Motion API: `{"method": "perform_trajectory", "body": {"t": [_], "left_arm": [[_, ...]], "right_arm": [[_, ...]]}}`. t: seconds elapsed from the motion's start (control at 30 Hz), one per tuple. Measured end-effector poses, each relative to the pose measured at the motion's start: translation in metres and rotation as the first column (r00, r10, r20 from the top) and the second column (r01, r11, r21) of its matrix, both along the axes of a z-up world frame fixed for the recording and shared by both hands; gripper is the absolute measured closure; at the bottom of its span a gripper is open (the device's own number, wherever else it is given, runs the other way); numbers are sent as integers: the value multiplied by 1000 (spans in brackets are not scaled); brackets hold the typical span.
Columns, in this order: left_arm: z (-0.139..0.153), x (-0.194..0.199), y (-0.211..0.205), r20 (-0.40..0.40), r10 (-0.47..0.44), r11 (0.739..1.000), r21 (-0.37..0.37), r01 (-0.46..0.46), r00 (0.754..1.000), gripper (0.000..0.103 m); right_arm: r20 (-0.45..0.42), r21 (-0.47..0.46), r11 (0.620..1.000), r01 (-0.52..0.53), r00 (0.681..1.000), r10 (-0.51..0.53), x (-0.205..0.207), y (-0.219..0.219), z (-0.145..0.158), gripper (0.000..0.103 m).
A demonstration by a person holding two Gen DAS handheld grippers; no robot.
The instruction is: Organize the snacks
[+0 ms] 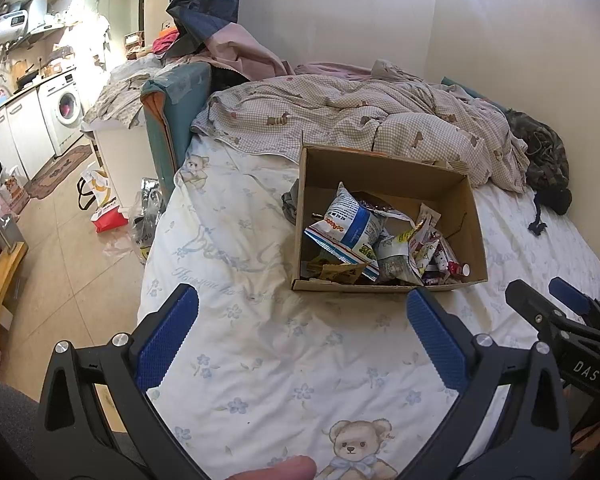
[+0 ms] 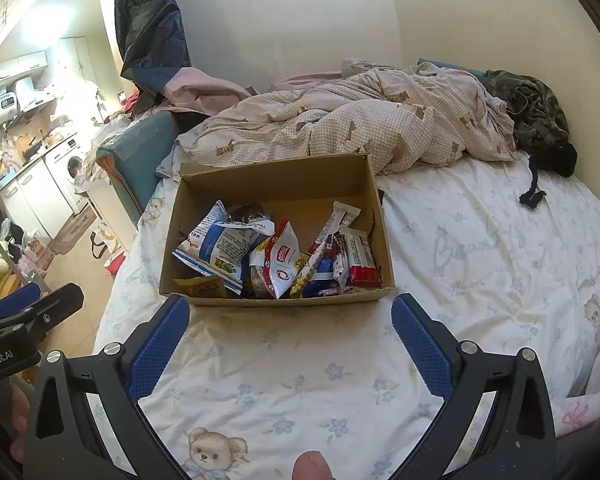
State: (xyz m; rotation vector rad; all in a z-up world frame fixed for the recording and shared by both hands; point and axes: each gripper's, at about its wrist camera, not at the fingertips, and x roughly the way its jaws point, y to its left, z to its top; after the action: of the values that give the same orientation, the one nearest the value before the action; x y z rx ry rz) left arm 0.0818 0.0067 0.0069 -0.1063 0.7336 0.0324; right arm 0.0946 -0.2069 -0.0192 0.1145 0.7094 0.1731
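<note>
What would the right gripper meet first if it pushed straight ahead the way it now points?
Probably the near wall of the open brown cardboard box of snack packets on the floral bedsheet. The right gripper is open and empty, with only bare sheet before it; depth is uncertain.

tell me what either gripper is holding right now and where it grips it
Nothing is held. The left gripper and right gripper are both open over the bedsheet, short of the cardboard box.

A small home, seemingly one room: bed (image 1: 260, 360), washing machine (image 1: 66, 110), kitchen cabinets (image 1: 16, 136).
</note>
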Motion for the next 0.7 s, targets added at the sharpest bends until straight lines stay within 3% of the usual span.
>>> {"method": "perform_trajectory", "body": {"t": [0.7], "left_arm": [[-1,1,11,-14,38,999,-23,-38,999,0]], "right_arm": [[-8,15,999,28,1000,-28,2,-9,2,0]]}}
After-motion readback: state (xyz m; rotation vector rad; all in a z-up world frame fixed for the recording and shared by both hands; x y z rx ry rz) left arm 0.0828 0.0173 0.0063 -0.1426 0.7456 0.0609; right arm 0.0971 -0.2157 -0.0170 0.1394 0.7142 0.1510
